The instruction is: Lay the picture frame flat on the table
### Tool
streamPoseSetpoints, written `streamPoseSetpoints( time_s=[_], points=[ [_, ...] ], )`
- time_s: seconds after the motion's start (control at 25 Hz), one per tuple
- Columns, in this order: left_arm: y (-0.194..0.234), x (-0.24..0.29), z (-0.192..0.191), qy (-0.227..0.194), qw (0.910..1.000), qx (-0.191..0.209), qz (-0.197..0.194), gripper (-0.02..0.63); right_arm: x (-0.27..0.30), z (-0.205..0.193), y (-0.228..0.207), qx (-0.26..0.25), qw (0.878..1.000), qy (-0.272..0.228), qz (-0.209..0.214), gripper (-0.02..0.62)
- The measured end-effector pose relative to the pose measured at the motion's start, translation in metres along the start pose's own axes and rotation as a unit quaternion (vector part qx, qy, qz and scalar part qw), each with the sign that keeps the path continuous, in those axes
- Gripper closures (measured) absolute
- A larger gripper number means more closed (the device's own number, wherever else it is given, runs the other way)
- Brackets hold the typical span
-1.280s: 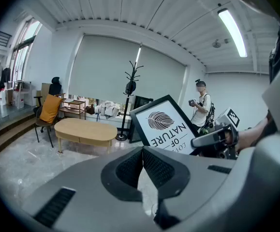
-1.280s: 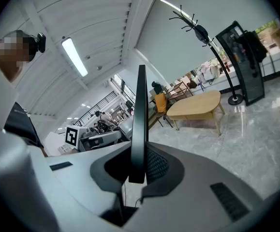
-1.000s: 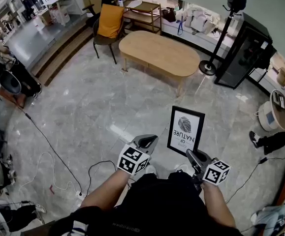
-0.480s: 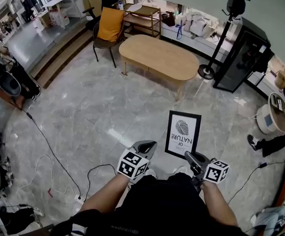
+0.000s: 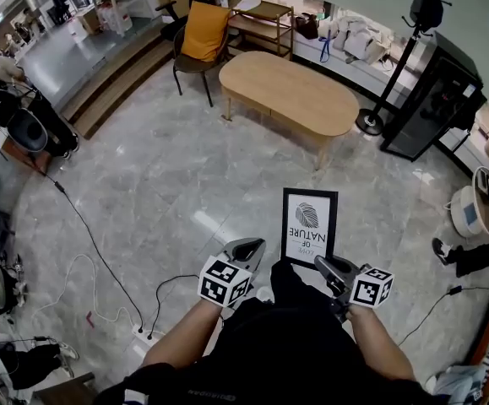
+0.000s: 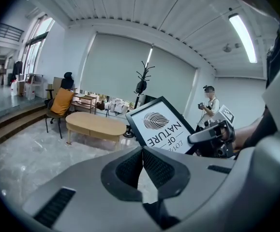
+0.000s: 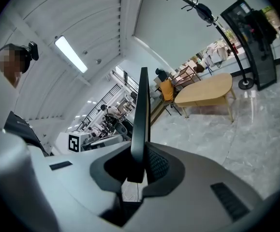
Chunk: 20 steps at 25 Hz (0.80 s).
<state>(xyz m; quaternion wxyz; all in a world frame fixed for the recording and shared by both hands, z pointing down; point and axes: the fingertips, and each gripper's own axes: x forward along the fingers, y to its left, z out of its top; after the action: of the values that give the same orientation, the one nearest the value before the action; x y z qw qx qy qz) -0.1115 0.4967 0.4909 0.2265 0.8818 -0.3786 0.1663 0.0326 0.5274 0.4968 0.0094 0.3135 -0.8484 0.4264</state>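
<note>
A black picture frame [image 5: 309, 226] with a white print of a leaf and lettering hangs upright above the floor. My right gripper [image 5: 323, 265] is shut on its lower edge; in the right gripper view the frame [image 7: 140, 115] stands edge-on between the jaws. In the left gripper view the frame [image 6: 161, 125] shows its face at the right. My left gripper [image 5: 249, 248] is to the left of the frame, shut and holding nothing. The oval wooden table [image 5: 289, 92] stands ahead across the marble floor, its top bare.
A chair with an orange cushion [image 5: 200, 40] stands at the table's far left. A coat stand [image 5: 396, 57] and a black cabinet [image 5: 434, 99] are at the right. Cables [image 5: 92, 251] trail on the floor at the left. People stand along both sides of the room.
The frame has turned more upright and shifted slightly left and up with my right gripper. The table has come a little nearer in view.
</note>
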Motion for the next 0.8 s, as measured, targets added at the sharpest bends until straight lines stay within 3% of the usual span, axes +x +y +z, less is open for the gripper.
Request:
streamPoseSetpoints(
  time_s=[0.2, 0.4, 0.64, 0.8],
  points=[
    [0.041, -0.005, 0.001, 0.001, 0.9987, -0.038, 0.035, 0.601, 0.045, 0.024, -0.013, 0.0, 1.0, 0.021, 0.022, 0.561],
    [0.091, 0.003, 0.007, 0.03, 0.9968, -0.012, 0.072, 0.601, 0.099, 0.064, -0.024, -0.004, 0.999, 0.018, 0.042, 0.561],
    [0.143, 0.052, 0.07, 0.023, 0.9969, -0.028, 0.07, 0.601, 0.143, 0.126, -0.054, 0.006, 0.999, 0.004, 0.049, 0.56],
    [0.163, 0.1, 0.112, 0.033, 0.9983, -0.003, 0.048, 0.601, 0.168, 0.167, -0.084, 0.003, 0.999, 0.011, 0.049, 0.56]
  ],
)
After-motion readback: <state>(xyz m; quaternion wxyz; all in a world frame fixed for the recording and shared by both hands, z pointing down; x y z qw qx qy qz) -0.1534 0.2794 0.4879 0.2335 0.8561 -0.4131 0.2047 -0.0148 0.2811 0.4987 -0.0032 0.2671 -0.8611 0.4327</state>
